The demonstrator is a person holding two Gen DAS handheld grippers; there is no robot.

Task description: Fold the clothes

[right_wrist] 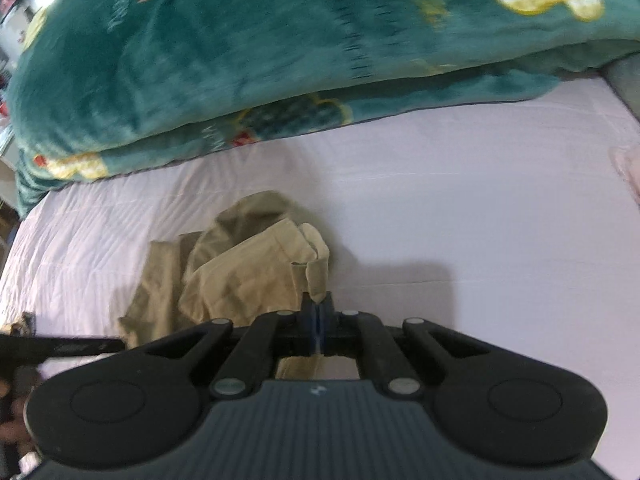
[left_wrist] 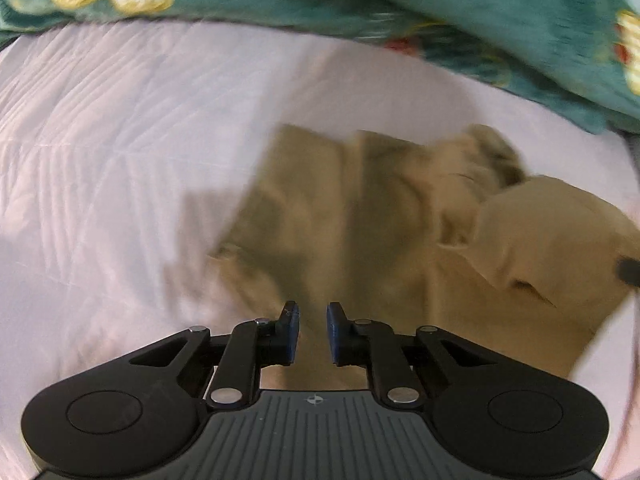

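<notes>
My right hand-held gripper (right_wrist: 320, 322) pinches a hem of the tan garment (right_wrist: 240, 272), crumpled at 11 o'clock on the bed (right_wrist: 480, 200). Left hand-held gripper (left_wrist: 313, 330) narrowly parted, empty above it. Soft, light, limp; grip edges. Green blanket (right_wrist: 240, 60) beyond.

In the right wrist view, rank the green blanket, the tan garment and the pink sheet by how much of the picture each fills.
1. green blanket
2. pink sheet, roughly as large; its part behind the right gripper is hidden, so the top two are unsure
3. tan garment, clearly smallest
</notes>
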